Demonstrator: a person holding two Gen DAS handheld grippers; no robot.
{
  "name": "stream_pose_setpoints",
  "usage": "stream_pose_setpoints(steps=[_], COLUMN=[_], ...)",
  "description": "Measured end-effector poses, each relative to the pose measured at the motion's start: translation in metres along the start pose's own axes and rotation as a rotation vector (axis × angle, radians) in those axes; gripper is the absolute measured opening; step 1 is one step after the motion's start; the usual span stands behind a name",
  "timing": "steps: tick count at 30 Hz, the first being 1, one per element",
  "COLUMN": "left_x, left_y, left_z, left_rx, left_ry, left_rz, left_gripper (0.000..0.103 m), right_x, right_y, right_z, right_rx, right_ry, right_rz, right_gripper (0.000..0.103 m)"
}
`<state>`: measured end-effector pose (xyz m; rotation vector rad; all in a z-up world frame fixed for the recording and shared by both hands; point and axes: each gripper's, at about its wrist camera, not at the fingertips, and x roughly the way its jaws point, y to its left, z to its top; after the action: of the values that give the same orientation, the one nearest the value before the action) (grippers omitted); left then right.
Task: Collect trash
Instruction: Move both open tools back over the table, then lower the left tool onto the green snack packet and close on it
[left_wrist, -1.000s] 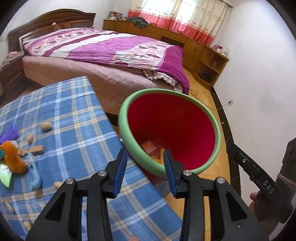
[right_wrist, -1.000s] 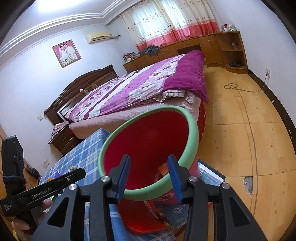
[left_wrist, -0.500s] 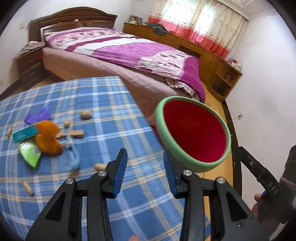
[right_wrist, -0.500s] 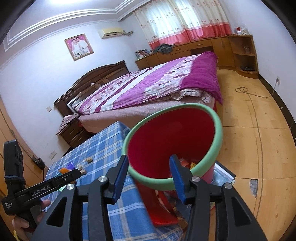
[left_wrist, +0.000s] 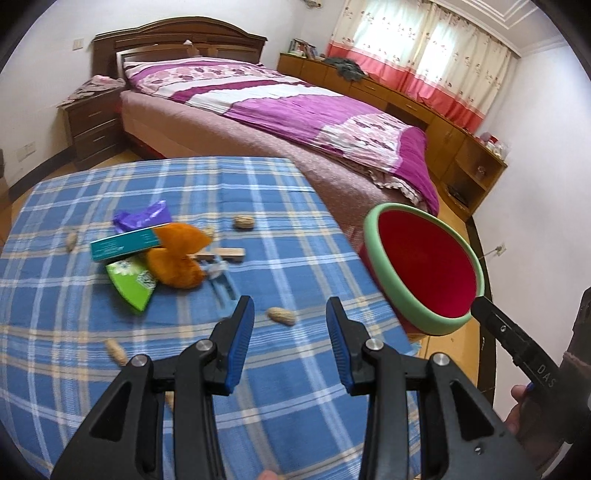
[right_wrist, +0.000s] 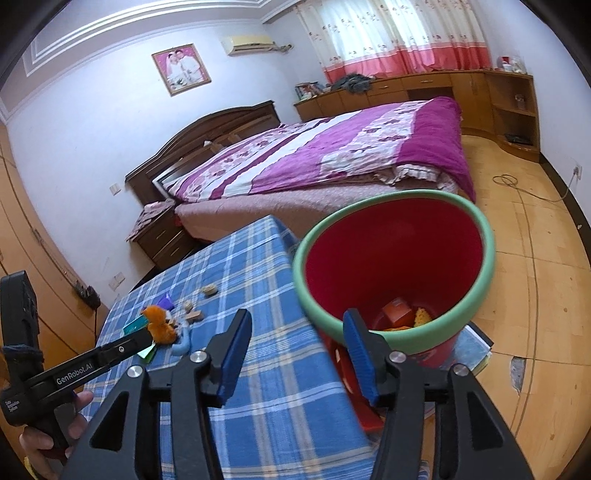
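Near strip of the checked cloth lay mostly bare w/ room to pass, only two peanuts on it. Mid-table was blocked by a litter cluster: orange plush, green packet, teal box. Red bin crowded the table's right edge; bed closed off behind.

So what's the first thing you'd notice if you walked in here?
Probably the big red plastic bin with a green rim, standing beside the blue checked table, with scraps already at its bottom. Next, the fuzzy orange toy among wrappers and peanuts on the tablecloth, and the purple-quilted bed behind.
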<state>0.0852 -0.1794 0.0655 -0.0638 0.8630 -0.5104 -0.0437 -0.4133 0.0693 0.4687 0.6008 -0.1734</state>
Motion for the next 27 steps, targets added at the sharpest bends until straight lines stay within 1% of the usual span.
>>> stream_pose_setpoints(steps=[13, 20, 27], left_x=[-0.012, -0.010, -0.001], left_y=[0.061, 0.088, 0.111], left_z=[-0.005, -0.006, -0.004], left_rx=[-0.105, -0.144, -0.180], left_ry=[-0.007, -0.002, 0.014], left_rz=[0.059, 0.090, 0.115], left_gripper=[0.040, 0.040, 0.040], right_x=[0.016, 0.028, 0.041], right_y=[0.047, 0.057, 0.068], right_z=[-0.008, -0.008, -0.008], right_rx=[-0.075, -0.085, -0.093], right_ry=[0.045, 0.067, 0.085], right_rz=[0.032, 0.029, 0.026], right_gripper=[0.058, 0.059, 0.060])
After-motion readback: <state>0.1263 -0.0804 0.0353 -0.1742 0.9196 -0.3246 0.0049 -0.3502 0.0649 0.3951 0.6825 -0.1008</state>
